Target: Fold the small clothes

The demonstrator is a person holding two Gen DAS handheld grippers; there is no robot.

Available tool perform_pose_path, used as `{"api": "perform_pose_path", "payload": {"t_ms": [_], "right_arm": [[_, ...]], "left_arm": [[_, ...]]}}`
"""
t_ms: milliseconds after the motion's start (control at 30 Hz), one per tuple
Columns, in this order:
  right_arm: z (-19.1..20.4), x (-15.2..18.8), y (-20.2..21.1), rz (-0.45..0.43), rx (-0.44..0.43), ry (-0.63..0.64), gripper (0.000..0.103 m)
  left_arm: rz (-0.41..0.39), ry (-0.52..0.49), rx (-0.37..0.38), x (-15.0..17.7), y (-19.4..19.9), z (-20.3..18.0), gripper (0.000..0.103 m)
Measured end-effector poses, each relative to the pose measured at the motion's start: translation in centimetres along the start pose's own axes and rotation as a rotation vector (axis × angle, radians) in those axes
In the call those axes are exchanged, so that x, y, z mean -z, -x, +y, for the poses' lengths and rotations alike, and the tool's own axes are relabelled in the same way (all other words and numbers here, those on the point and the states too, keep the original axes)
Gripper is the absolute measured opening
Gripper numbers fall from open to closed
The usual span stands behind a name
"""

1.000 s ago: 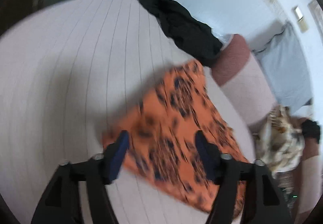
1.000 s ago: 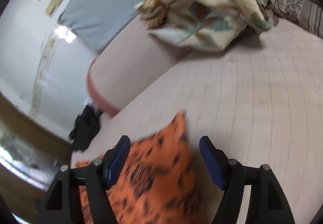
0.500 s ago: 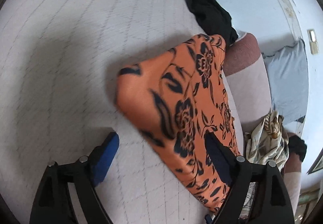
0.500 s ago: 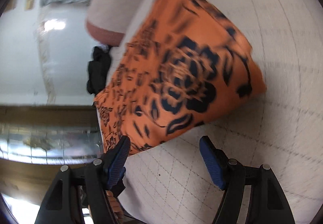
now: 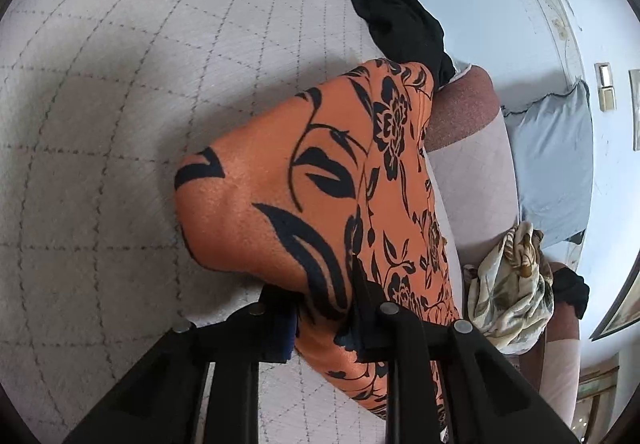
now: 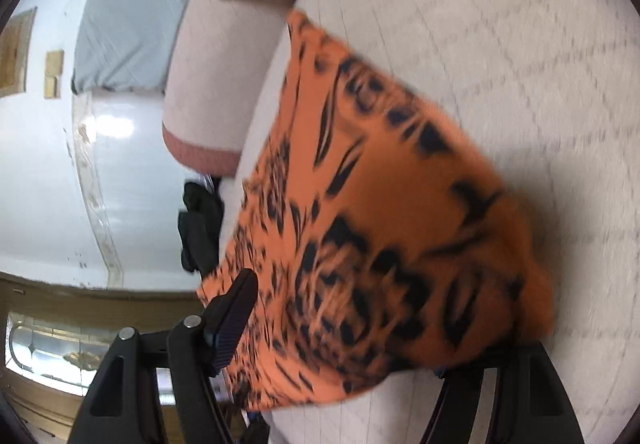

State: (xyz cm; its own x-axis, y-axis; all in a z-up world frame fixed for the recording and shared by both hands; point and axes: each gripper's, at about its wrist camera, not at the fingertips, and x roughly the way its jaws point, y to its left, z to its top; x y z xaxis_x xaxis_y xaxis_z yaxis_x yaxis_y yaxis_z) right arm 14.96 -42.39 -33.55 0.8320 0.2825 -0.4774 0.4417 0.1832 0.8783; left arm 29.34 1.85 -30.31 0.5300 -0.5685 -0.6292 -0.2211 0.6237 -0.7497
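In the right wrist view the orange floral garment [image 6: 380, 244] is smeared by motion, its black print unreadable, and it covers the right gripper's [image 6: 348, 324] right finger. In the left wrist view the left gripper's [image 5: 324, 320] closing pads are mostly buried in that fabric. The black garment [image 5: 396, 11] runs off the far edge; the patterned blanket [image 5: 512, 284] is partly hidden.
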Motion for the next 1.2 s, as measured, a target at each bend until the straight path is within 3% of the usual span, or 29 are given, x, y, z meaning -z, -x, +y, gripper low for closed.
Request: {"api": "perform_pose_path", "payload": {"t_ms": [100,233,267,300,433,533,700,1033,1133,1200], "right_arm": [[-0.6,-0.8,0.8,-0.069,-0.004,-0.024,0.073],[0.3,-1.0,0.5,-0.059,0.030,0.051,0.068],[0.7,-0.9,0.3,-0.055,0.056,0.083,0.052],[1.0,-0.8,0.0,-0.050,0.082,0.114,0.026],[1.9,-0.8,0.1,-0.054,0.092,0.166,0.023],[4.2,-0.1,1.3,-0.107,0.091,0.277,0.022],[5.4,0.4,3.6,-0.147,0.071,0.323,0.021],[1.7,3.3,9.6,-0.095,0.133,0.286,0.020],[-0.5,4.3,10.9,-0.061,0.159,0.262,0.020],[-1.9,4.3,10.8,-0.038,0.187,0.219,0.022]], "left_arm": [[-0.010,0.029,0.015,0.1,-0.3,0.3,0.029],[-0.019,0.045,0.028,0.1,0.1,0.9,0.027],[-0.027,0.039,0.019,0.1,0.2,0.9,0.024],[-0.037,0.020,0.005,0.3,0.2,0.7,0.021],[-0.078,-0.012,-0.022,0.8,0.5,-0.2,0.016],[-0.109,-0.045,-0.027,1.2,1.8,-1.0,0.015],[-0.119,-0.107,-0.044,4.2,5.0,-1.6,0.015],[-0.093,-0.167,-0.116,12.7,10.9,1.8,0.014],[-0.100,-0.221,-0.169,13.5,11.2,2.3,0.012],[-0.071,-0.163,-0.144,12.9,11.3,3.0,0.012]]}}
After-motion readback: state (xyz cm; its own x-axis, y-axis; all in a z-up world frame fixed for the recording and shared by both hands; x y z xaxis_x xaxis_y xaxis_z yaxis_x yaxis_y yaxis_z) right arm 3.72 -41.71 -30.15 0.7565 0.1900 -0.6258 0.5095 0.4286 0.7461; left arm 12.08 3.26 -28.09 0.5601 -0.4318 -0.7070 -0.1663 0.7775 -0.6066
